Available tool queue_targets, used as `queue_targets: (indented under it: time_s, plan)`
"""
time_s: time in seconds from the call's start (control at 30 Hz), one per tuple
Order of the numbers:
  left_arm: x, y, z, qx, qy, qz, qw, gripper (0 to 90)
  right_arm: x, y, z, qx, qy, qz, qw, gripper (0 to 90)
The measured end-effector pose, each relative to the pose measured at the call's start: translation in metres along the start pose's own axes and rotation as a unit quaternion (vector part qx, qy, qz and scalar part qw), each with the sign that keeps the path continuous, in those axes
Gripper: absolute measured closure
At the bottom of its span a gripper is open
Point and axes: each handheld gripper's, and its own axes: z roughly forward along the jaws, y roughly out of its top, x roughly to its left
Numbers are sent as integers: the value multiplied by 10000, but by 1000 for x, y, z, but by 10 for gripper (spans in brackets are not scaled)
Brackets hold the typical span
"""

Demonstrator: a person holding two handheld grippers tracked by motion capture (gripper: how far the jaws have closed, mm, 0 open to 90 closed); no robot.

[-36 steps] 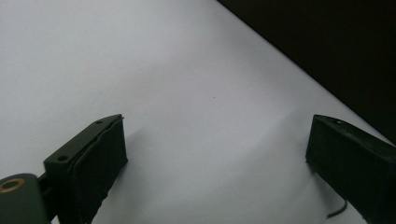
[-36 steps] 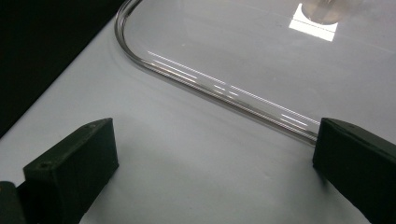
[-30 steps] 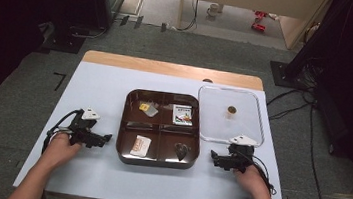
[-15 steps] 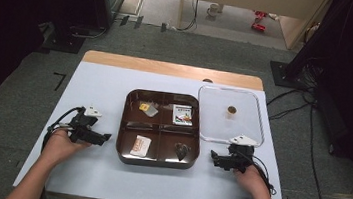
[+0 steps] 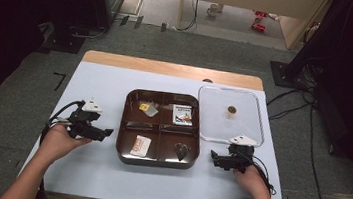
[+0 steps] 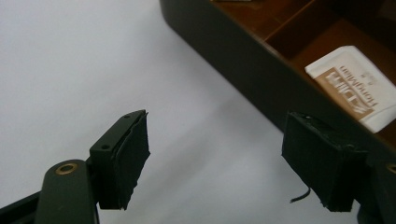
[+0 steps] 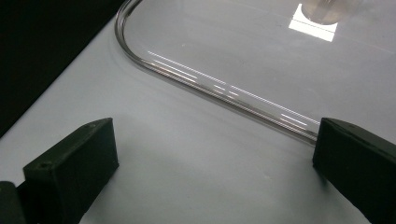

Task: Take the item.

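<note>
My left gripper [image 6: 215, 163], jaws just narrowing with nothing between them, faces the tray [image 6: 243, 70]; beyond its wall a light, limp sachet [image 6: 359, 88], best pinched by an edge

Both forearms enter bare, with no sleeve reaching the wrists, and each hand carries a black two-jaw tool: the left gripper [image 5: 95, 131] and the right gripper [image 5: 222, 160], each topped by a pale grey three-cornered plate and trailing a thin black cable. Up close, the left one's fingers [image 6: 125, 161] are flat black blocks faced with rough dark padding, set on black arms with a brass-coloured rivet and small screw holes. The right one's fingers [image 7: 74, 164] look like plainer matt black slabs, perhaps also with a screw hole, though the blur makes that uncertain.
</note>
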Motion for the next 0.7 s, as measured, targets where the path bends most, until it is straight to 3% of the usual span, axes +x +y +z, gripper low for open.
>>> queue_targets:
  time_s: [0.37, 0.7]
  plan:
    - [-17, 26, -17, -192, -162, 310, 9992, 231, 0, 0, 0, 4, -3, -5, 10000, 0]
    - [-32, 38, -15, -200, -430, 449, 9979, 244, 0, 0, 0, 4, -3, -6, 10000, 0]
